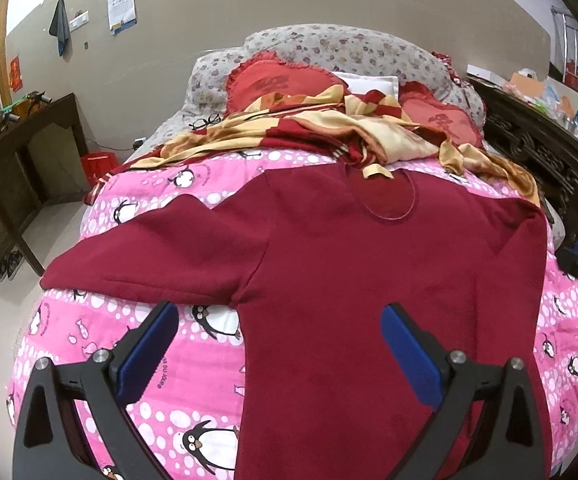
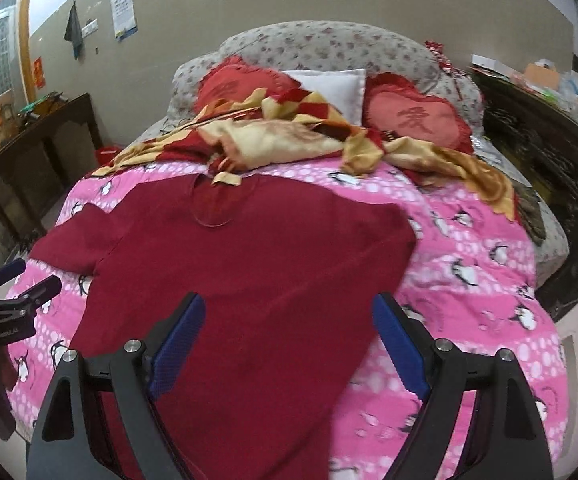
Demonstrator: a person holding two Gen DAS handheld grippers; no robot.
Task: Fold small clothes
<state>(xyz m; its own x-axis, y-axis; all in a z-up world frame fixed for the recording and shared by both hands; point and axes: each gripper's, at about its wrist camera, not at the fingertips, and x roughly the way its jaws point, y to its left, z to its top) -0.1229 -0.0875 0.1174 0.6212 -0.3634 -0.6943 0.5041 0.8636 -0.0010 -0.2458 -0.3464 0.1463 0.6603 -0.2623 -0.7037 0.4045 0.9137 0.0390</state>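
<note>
A dark red long-sleeved top point(image 1: 369, 280) lies spread flat on a pink penguin-print quilt point(image 1: 89, 320) that covers the bed, its round neckline toward the pillows and its hem toward the cameras. One sleeve point(image 1: 149, 252) stretches out sideways over the quilt on the left of the left wrist view; on the other side the garment ends in a straight edge, and whether that sleeve is folded under cannot be told. The left gripper point(image 1: 281, 352) hangs above the lower part of the top with its blue-padded fingers point(image 1: 149, 356) spread wide, one over the quilt below the sleeve and the other over the red cloth, gripping nothing. The right gripper point(image 2: 289, 340) is likewise spread wide and empty, poised above the lower right part of the top, one pad over the cloth and the other near its right edge where the quilt begins. In the right wrist view the left gripper shows at the far left edge, beside the quilt. Beyond the neckline a rumpled red-and-yellow checked blanket point(image 1: 329, 128) lies across the bed, a strip of it touching the collar. Behind it sit two red heart-shaped cushions point(image 2: 417, 120), a white pillow point(image 2: 329, 88) and a grey floral pillow point(image 1: 349, 48). A pair of glasses point(image 1: 205, 122) rests on the sheet at the left.
</note>
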